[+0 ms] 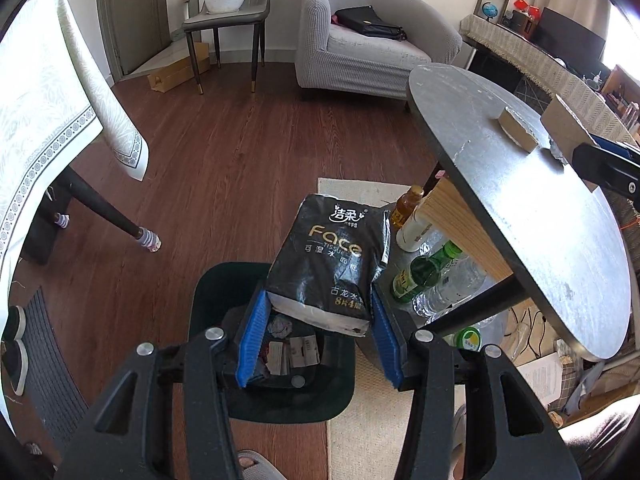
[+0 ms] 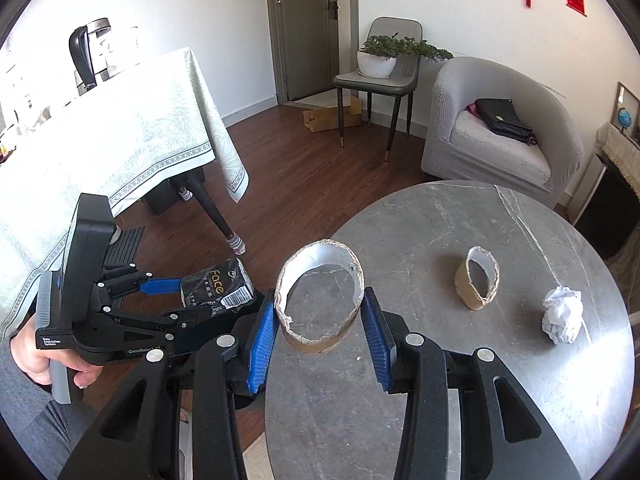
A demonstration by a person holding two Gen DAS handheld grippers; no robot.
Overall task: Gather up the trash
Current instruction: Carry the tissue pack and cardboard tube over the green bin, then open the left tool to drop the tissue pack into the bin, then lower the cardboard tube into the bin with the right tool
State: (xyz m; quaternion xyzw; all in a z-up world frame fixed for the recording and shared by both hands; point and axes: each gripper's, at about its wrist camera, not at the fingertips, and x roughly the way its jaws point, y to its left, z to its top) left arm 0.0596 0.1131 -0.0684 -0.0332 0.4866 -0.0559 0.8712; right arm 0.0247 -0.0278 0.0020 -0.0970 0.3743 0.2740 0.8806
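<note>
My left gripper [image 1: 318, 302] is shut on a black "Face" tissue pack [image 1: 328, 264] and holds it above a dark trash bin [image 1: 208, 304] that has scraps inside. The pack also shows in the right wrist view [image 2: 218, 286]. My right gripper [image 2: 320, 310] is shut on a cardboard tape ring [image 2: 320, 292], held just above the round grey table [image 2: 440, 380]. A second cardboard ring [image 2: 478, 284] and a crumpled white paper ball [image 2: 562, 314] lie on the table to the right.
Several bottles [image 1: 424, 276] stand on a lower shelf under the round table [image 1: 520, 192]. A clothed dining table [image 2: 100, 140], a chair with a plant [image 2: 376, 68] and a grey armchair [image 2: 500, 132] stand around. A rug [image 1: 360, 380] lies beneath.
</note>
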